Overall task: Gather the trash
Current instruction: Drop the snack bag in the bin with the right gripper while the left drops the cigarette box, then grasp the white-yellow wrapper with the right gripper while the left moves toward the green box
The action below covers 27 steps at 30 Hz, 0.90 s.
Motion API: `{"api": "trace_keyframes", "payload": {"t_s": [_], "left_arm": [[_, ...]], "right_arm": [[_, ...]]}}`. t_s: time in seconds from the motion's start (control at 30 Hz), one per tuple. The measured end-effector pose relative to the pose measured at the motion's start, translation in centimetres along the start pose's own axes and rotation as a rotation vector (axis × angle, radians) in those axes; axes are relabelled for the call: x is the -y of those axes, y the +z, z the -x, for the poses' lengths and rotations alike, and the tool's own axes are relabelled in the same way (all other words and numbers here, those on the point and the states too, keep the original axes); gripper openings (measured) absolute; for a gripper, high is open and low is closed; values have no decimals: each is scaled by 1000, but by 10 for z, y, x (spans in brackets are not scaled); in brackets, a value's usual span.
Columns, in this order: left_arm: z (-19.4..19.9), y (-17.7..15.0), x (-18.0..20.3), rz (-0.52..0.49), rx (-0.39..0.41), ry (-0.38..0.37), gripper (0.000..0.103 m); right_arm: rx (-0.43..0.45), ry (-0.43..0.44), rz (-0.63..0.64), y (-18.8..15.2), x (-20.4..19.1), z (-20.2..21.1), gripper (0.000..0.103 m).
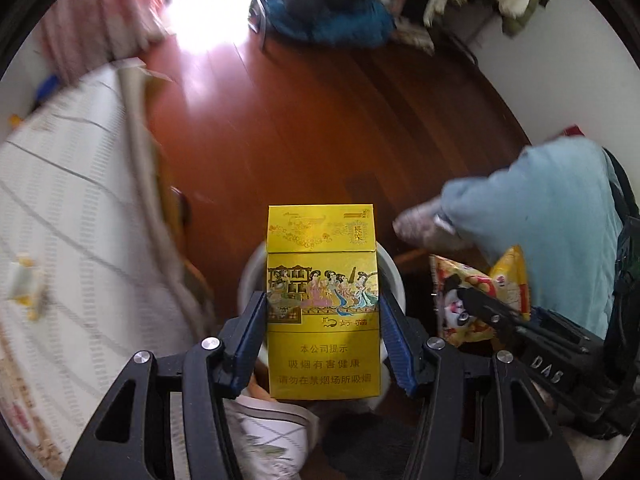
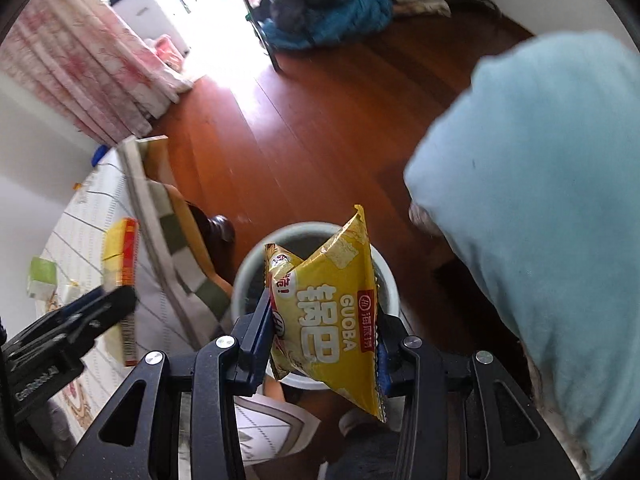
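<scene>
My left gripper (image 1: 322,300) is shut on a yellow cigarette box (image 1: 322,320), which stands upright between the blue pads (image 1: 250,332). Directly beneath it on the floor is a round white bin (image 1: 250,276). In the right wrist view my right gripper (image 2: 323,304) is shut on a yellow snack bag (image 2: 332,312) marked GUOBA, hanging over the same white bin (image 2: 256,256). The left wrist view shows the snack bag (image 1: 452,284) low on the right, held in the dark fingers of the right gripper (image 1: 486,310). In the right wrist view the left gripper (image 2: 104,306) and its cigarette box (image 2: 122,240) appear at the left edge.
A table with a white patterned cloth (image 1: 60,200) stands left of the bin, with small packets (image 2: 42,276) on it. A person's leg in light blue trousers (image 2: 540,200) stands right of the bin. Red-brown wooden floor (image 1: 300,120) stretches beyond, toward a blue clothes pile (image 1: 340,20).
</scene>
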<state>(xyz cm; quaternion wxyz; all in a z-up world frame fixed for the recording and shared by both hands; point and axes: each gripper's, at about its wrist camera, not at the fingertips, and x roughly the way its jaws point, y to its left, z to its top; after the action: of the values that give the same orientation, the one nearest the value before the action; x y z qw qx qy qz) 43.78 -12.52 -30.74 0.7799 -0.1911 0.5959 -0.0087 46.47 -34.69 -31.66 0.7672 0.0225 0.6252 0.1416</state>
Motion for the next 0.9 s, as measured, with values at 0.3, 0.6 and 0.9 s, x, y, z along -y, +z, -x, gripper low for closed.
{"api": "trace_keyframes", "payload": {"t_s": [0.3,0.6,0.9], "left_arm": [[-48,18,-9,64,-117,-40,70],[-32,8,-22,55,-75,84,96],[12,-18,-31,13,25,253,96]], "right_arm": [[-95,4,-33,7,20,-64,43],[-132,-27,-4,6,5,-82,102],[-55,-140,60,-3,-22,-39,102]]}}
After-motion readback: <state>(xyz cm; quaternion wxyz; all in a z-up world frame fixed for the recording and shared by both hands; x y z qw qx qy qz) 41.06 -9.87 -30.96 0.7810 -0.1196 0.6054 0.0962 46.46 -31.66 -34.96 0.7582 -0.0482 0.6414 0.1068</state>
